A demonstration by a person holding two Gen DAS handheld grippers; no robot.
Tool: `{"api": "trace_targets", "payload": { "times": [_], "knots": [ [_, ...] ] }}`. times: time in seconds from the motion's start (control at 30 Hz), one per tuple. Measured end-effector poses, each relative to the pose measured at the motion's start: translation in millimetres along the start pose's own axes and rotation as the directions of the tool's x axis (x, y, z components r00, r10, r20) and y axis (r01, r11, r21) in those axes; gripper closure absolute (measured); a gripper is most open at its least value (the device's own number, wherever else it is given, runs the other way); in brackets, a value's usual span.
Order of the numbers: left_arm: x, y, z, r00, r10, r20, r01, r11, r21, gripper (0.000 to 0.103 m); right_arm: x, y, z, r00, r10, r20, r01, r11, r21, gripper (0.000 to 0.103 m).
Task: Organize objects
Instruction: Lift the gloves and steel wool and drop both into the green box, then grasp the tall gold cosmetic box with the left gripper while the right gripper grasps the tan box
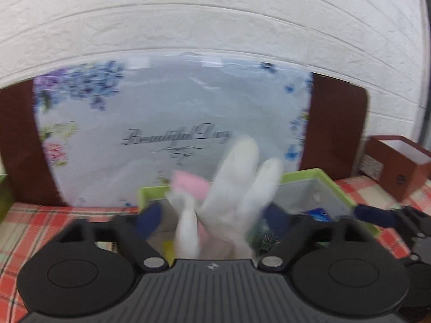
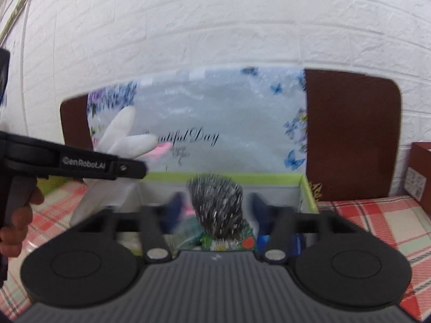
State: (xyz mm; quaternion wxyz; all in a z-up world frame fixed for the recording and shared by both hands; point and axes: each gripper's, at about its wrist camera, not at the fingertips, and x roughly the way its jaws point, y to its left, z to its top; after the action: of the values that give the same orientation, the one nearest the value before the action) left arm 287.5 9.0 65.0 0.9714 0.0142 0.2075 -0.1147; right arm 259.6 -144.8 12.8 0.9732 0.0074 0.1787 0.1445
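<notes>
Plush rabbit (image 1: pixel 237 188) stands at centre frame between the spread, released fingers of the left gripper (image 1: pixel 212 215), above the green box (image 1: pixel 336 185). Lower centre, the right gripper (image 2: pixel 215 210) gapes too, a silvery tinsel clump (image 2: pixel 218 204) between its fingers, untouched

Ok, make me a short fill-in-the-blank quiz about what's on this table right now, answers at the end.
1. The white plush rabbit has ears lined in ____.
2. The box under the metal scrubber has a rim coloured ____.
3. The tablecloth has a ____ pattern.
4. The script on the floral sheet reads Beautiful ____.

Answers: pink; green; plaid; Day
</notes>
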Motion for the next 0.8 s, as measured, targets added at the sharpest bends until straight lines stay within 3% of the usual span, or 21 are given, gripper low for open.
{"api": "trace_targets", "payload": {
  "times": [0.23,0.4,0.63,0.8],
  "knots": [
    [-40.7,5.5,-13.7,0.997,-0.004,0.072,0.004,1.0,0.008,0.012,-37.2,-3.1,-19.2,0.997,-0.031,0.073,0.034,0.998,-0.049,0.0],
    [-84.4,5.5,-32.6,0.997,-0.03,0.075,0.035,0.998,-0.061,0.012,-79.3,-8.0,-28.3,0.998,-0.01,0.07,0.009,1.0,0.009,0.0],
    [-132.2,-2.1,-82.7,0.998,-0.046,-0.031,0.042,0.992,-0.116,0.012,-142.9,-3.9,-58.0,0.999,0.014,0.035,-0.016,0.998,0.057,0.0],
    [-147.2,-7.3,-127.5,0.988,-0.067,-0.139,0.045,0.987,-0.153,0.012,-172.3,1.0,-88.2,1.0,0.013,-0.026,-0.011,0.996,0.084,0.0]
  ]
}}
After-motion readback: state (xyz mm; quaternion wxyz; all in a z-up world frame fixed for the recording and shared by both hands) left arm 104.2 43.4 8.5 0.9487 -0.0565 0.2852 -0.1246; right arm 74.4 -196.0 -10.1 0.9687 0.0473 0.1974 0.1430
